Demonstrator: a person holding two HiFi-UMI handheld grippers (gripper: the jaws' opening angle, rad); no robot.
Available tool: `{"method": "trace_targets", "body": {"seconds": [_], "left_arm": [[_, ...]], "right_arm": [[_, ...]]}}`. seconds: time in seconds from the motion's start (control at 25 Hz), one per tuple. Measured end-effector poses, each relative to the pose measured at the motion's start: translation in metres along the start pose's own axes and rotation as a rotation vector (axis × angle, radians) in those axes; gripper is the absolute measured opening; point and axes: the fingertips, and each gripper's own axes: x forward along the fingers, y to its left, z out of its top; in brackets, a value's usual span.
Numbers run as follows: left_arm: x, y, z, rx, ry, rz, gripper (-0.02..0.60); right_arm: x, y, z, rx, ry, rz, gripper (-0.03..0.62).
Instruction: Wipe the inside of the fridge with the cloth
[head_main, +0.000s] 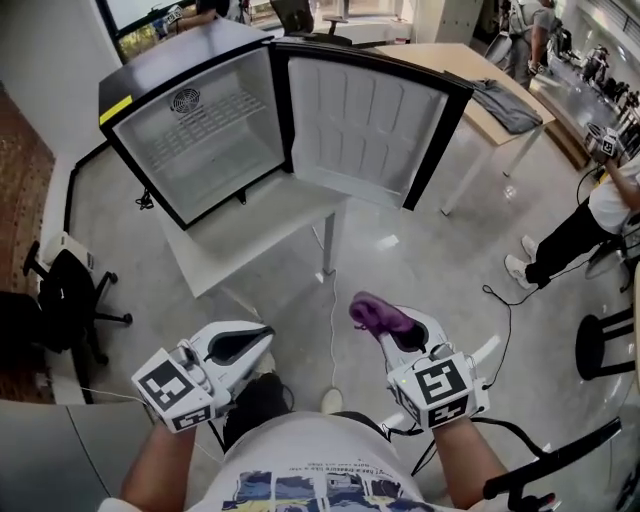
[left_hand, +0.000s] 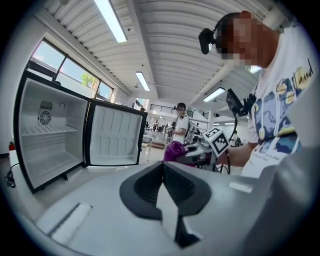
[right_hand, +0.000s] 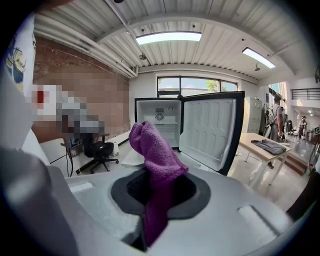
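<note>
Wiping seems not yet begun: the fridge (head_main: 205, 130) stands with its door open, well ahead of both grippers, and all the cleaning is left. The right gripper (head_main: 392, 330) is clamped on the purple cloth (right_hand: 152, 147), a fluffy wad bunched above its jaws. The left gripper (head_main: 245, 345) has its jaws together on nothing.

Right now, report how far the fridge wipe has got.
Done: the fridge door is open, and the right gripper is shut on the purple cloth. In hand: the cloth is held short of the fridge, touching nothing inside. Left: all the wiping. The left gripper is shut, empty.
</note>
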Motion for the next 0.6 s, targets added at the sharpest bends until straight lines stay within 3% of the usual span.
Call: {"method": "trace_targets", "body": {"seconds": [0.36, 0.6], "left_arm": [[-0.012, -0.030, 0.000, 0.036, 0.005, -0.023, 0.006], [-0.036, -0.036, 0.009, 0.056, -0.025, -0.050, 0.006]], "right_arm": [[-0.028, 0.016, -0.002, 0.019, -0.015, -0.003, 0.055], [-0.036, 0.049, 0.018, 0.012, -0.036, 0.005, 0.055]]}}
